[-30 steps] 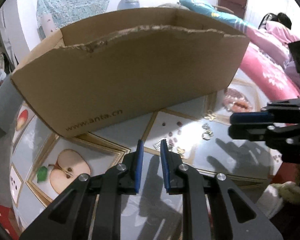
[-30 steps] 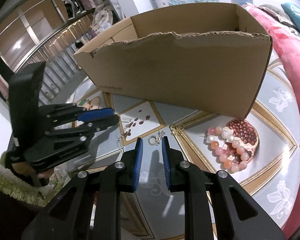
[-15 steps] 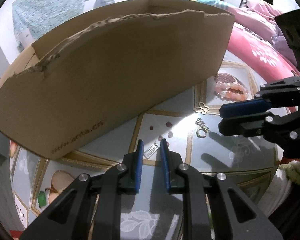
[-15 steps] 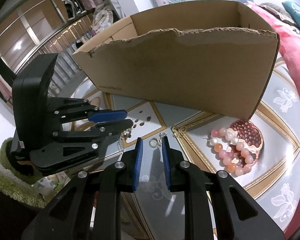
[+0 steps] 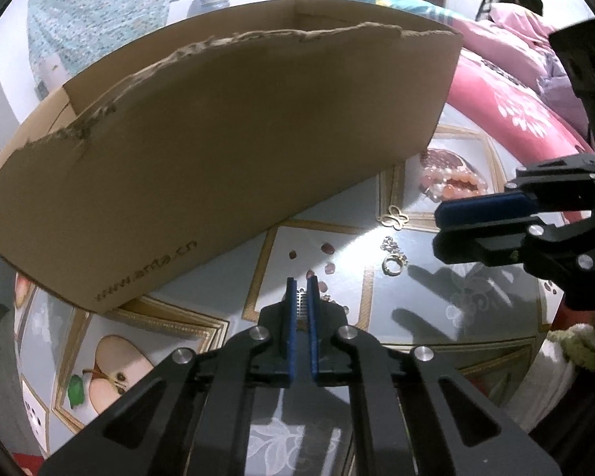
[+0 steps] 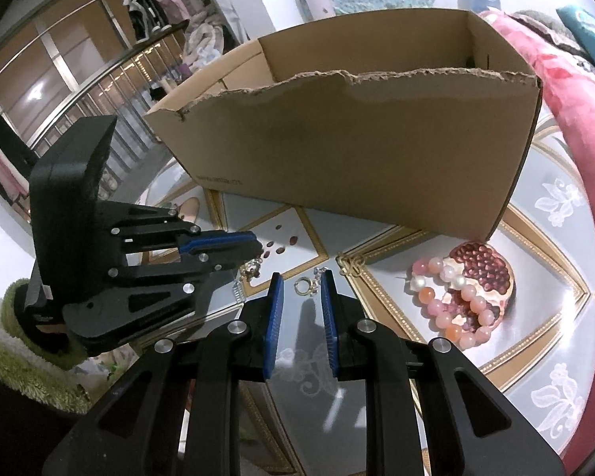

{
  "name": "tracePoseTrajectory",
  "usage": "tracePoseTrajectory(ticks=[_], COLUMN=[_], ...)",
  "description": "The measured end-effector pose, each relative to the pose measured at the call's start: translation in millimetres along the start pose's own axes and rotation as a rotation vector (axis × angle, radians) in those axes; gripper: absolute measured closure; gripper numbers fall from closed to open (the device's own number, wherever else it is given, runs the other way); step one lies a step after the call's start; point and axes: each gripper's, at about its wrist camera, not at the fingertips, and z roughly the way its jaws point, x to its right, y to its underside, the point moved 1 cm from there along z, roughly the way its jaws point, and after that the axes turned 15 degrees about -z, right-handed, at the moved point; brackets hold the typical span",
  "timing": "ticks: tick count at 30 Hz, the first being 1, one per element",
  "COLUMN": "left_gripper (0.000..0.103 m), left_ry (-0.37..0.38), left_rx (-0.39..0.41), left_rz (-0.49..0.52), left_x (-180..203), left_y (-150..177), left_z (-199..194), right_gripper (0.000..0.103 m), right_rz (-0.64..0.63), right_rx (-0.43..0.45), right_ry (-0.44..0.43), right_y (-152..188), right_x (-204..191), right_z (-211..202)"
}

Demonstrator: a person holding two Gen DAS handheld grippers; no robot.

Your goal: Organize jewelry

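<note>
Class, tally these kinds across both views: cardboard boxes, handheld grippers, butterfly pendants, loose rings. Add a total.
Cardboard box: 1
Grippers: 2 (left gripper, jaws just closed on a silver clip; right gripper, jaws apart, nothing held)
Butterfly pendant: 1
Ring: 1
Total: 5

Ahead of us the tall brown cardboard box [image 6: 353, 146] walls off the glass tabletop [image 6: 543, 277]; only its open top gives way.
</note>
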Motion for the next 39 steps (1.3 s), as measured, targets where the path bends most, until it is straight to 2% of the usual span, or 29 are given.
tracePoseTrajectory(ticks=[12, 18, 28, 39], left_gripper=[0.099, 0.099, 0.099, 0.099], left_ry=[-0.032, -0.031, -0.019, -0.013], left_rx=[0.068, 0.061, 0.055, 0.049], left_rz=[-0.120, -0.155, -0.167, -0.164], left_x=[-26, -34, -39, -38], left_y=[-1, 1, 1, 0], left_z=[-27, -30, -27, -25], right_gripper=[0.085, 0.085, 0.087, 0.096], right_rz=[-0.091, -0.166, -0.250, -0.292], right_rx=[-0.024, -0.033, -0.075, -0.087], right_ry=[0.040, 0.067, 0.113, 0.147], right_y=[-1, -4, -9, -10], right_x=[-14, -25, -26, -36], right_z=[8, 16, 36, 48])
